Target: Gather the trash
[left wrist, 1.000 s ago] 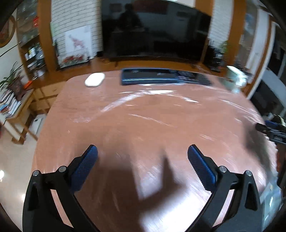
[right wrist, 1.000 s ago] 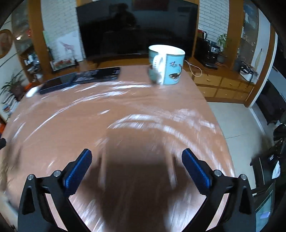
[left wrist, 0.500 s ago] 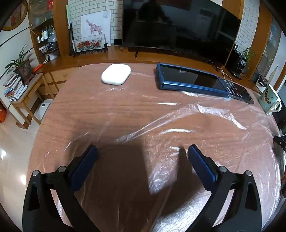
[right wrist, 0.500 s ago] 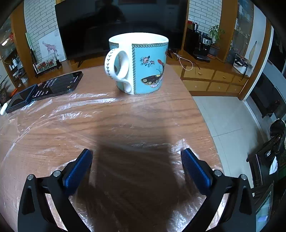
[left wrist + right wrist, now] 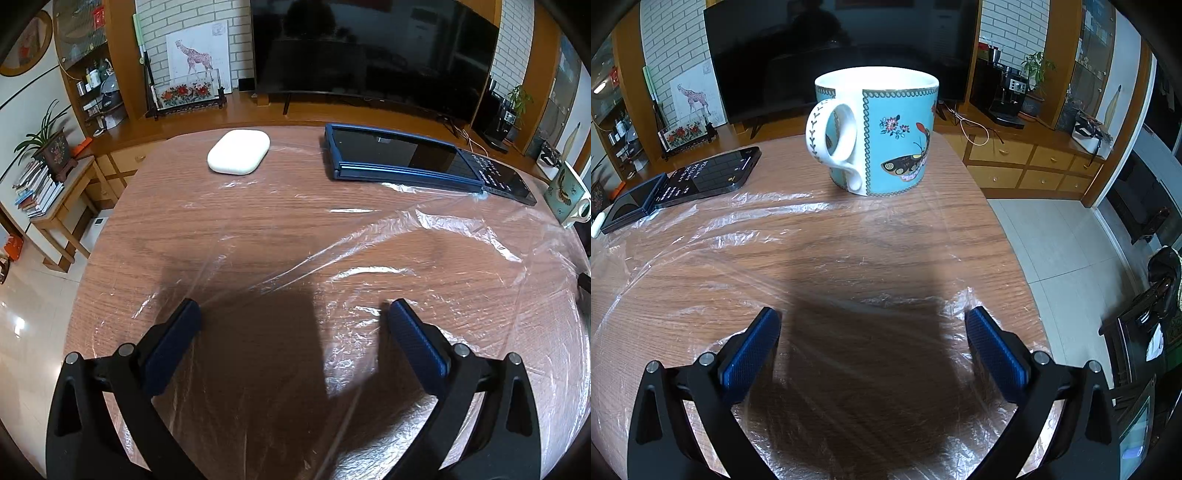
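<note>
Plastic wrap, the only thing here that looks like trash, lies spread and crinkled over most of the round tabletop from the near edge toward the far one, and neither the left tongs nor the right tongs hold any of it; both gape wide and empty just above the film, so I'd judge the collecting has hardly begun. Left on the tabletop near its far edge are a white case, a blue tablet, a dark phone and a butterfly mug. The film's far border is hard to trace, so whether it runs under the tablet, phone or mug I can't tell, and no bin shows anywhere.
</note>
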`<action>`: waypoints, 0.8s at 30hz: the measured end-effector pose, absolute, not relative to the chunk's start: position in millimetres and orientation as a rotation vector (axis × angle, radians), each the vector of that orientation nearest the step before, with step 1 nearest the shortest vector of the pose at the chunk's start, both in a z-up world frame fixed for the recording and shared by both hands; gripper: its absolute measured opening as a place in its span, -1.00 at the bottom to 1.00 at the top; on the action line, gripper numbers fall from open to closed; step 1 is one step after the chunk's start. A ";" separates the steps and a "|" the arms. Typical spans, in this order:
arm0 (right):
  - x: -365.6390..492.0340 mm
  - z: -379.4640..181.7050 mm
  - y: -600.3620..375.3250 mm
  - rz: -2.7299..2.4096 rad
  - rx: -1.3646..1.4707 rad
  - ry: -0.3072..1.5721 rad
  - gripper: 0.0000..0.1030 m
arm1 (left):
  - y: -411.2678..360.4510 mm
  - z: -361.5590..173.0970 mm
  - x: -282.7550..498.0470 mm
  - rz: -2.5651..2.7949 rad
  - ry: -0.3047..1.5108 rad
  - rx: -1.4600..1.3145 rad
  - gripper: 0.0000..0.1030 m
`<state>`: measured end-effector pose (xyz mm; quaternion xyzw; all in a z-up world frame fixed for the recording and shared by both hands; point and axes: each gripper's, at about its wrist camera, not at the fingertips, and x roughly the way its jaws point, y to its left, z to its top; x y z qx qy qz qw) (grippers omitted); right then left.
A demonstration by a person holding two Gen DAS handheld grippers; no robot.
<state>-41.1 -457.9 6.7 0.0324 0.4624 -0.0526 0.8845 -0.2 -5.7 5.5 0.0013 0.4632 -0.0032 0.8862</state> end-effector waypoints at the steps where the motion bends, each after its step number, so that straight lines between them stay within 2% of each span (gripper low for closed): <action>1: -41.4 7.3 -457.0 -0.109 0.068 0.962 0.93 | -6.1 5.6 -0.5 -0.006 0.963 0.003 0.97; 24: -40.9 7.4 -457.0 -0.109 0.067 0.963 0.93 | -5.4 5.5 0.4 -0.007 0.964 0.003 0.97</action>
